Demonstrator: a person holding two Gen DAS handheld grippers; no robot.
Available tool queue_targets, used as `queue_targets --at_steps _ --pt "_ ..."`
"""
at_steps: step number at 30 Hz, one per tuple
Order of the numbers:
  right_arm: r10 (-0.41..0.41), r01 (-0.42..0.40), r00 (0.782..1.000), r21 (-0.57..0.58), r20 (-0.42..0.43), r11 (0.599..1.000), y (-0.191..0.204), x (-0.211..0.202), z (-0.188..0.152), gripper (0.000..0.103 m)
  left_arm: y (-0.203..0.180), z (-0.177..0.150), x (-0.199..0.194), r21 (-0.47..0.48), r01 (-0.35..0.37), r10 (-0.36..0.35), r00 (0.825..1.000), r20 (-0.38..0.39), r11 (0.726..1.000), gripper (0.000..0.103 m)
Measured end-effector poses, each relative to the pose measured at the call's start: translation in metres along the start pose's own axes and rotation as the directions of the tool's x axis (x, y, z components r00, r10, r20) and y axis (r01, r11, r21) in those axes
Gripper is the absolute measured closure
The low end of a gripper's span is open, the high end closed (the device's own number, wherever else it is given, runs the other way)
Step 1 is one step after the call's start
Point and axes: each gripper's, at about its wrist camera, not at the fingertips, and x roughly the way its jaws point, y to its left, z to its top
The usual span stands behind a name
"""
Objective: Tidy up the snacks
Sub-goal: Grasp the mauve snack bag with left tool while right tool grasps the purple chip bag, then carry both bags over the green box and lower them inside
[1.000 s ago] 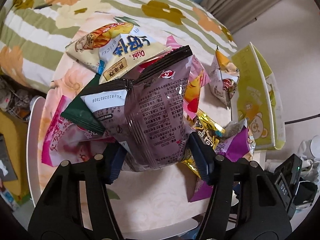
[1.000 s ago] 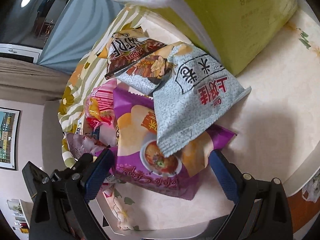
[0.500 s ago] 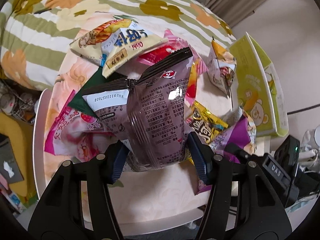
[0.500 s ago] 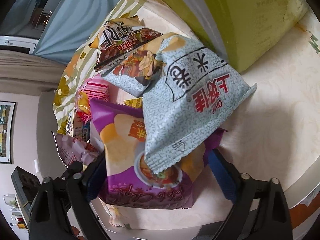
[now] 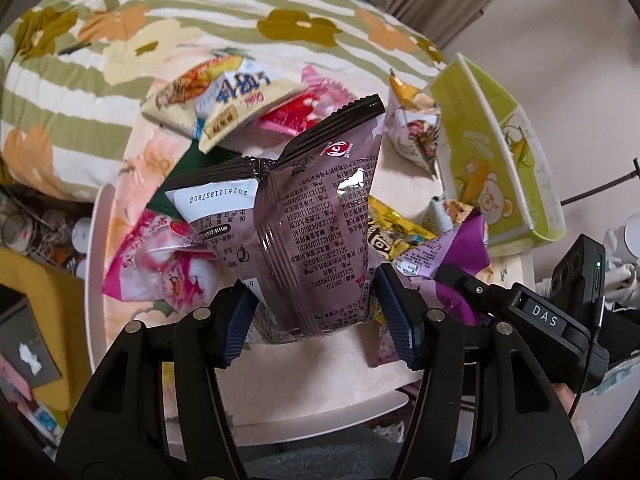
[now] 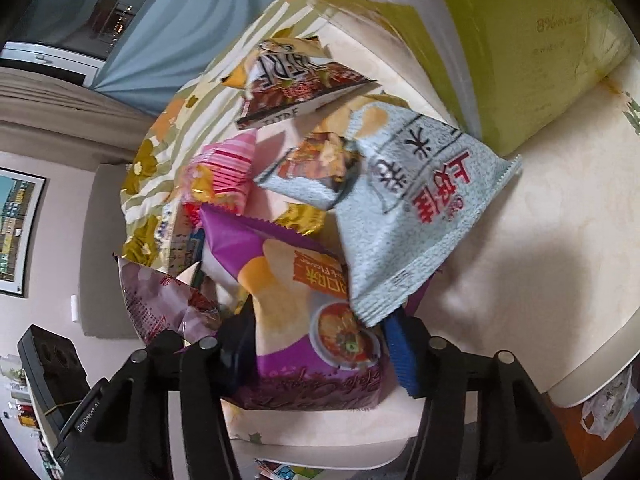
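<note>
My left claw point(image 5: 320, 316) is clenched on the mauve snack bag point(image 5: 304, 232); both blue pads press its lower end, and the bag stands up off the table point(image 5: 312, 376) with its printed back toward my camera and its black crimped top tilted to the right. Just beyond it lies the rest of the pile: a pink strawberry bag point(image 5: 156, 256) to the left, a dark green packet point(image 5: 180, 172) partly hidden behind the mauve bag, a cream Oishi bag point(image 5: 236, 108) further back, and a pink striped packet point(image 5: 304, 112) beside that. To the right I see a gold wrapper point(image 5: 396, 232) and, just past my right pad, a purple chip bag point(image 5: 452, 248). The yellow-green box point(image 5: 496, 156) stands open at the far right of the table, well apart from what I hold.

My right claw point(image 6: 320, 352) grasps that purple chip bag point(image 6: 304, 316) at its lower end, the pads closed in against its sides. A pale blue-grey Oishi bag point(image 6: 412, 216) lies across its upper right corner and over my right pad. Beyond sit a brown and white packet point(image 6: 296, 84) and the pink striped packet point(image 6: 228, 168); the yellow-green box point(image 6: 520, 40) rises at the top right, its wall just beside the grey bag. The mauve snack bag point(image 6: 160, 300) shows at the left.
</note>
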Motion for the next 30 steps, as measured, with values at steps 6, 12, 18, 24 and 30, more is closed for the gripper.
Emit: queue_targets --at_steps 6,12,18,24,30 --pt "0.04 -0.039 0.999 -0.038 0.018 0.999 0.021 -0.008 -0.005 0.055 0.002 0.001 -0.027 0.016 -0.003 0.003 0.999 0.049 1.0 0.048" --pt "0.077 -0.073 0.997 -0.103 0.031 0.992 0.042 -0.021 -0.011 0.065 0.009 0.001 -0.054 0.02 -0.003 0.001 0.995 0.101 1.0 0.048" --pt "0.107 -0.095 0.992 -0.151 0.069 0.984 0.062 -0.034 -0.014 0.065 0.01 0.003 -0.078 0.034 -0.001 -0.004 0.988 0.157 0.999 0.048" --pt "0.151 -0.127 0.981 -0.183 0.12 0.975 0.073 -0.057 -0.008 0.065 -0.003 0.012 -0.097 0.056 0.01 -0.021 0.978 0.208 0.998 0.048" --pt "0.204 -0.168 0.966 -0.216 0.157 0.962 0.071 -0.088 0.014 0.065 -0.042 0.024 -0.104 0.087 0.008 -0.03 0.968 0.251 0.996 0.048"
